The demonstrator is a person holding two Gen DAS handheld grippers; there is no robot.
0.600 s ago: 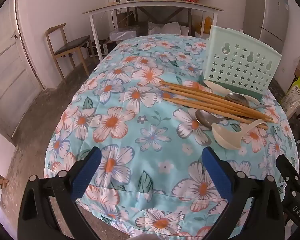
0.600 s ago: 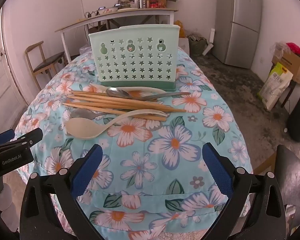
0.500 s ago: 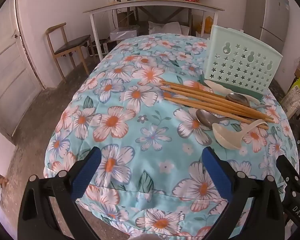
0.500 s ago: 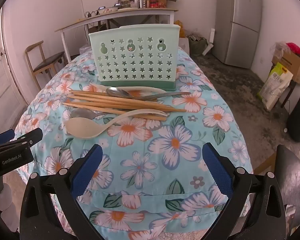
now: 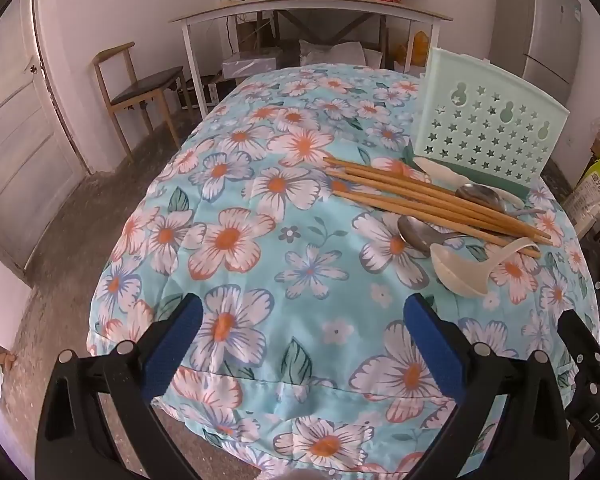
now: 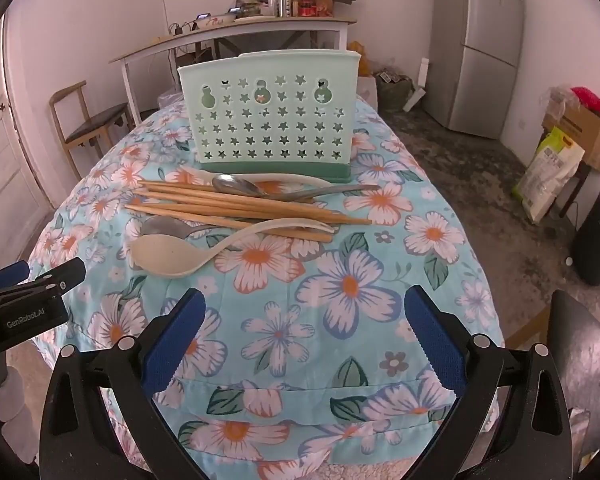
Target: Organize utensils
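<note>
Utensils lie loose on the floral-clothed worktop [image 6: 340, 288]: chopsticks [image 6: 236, 204], two metal spoons [image 6: 236, 184] and a cream spoon [image 6: 172, 256] bunched just before the upright mint holder [image 6: 270, 116]. Behind stand a chair [image 5: 140, 84], a cluttered side table [image 6: 236, 32] and a fridge [image 6: 476, 44] on a bare concrete floor. Both claws tilt downward above the near edge, left claw [image 5: 300, 340] and right claw [image 6: 300, 336] spread wide, gripping nothing.
</note>
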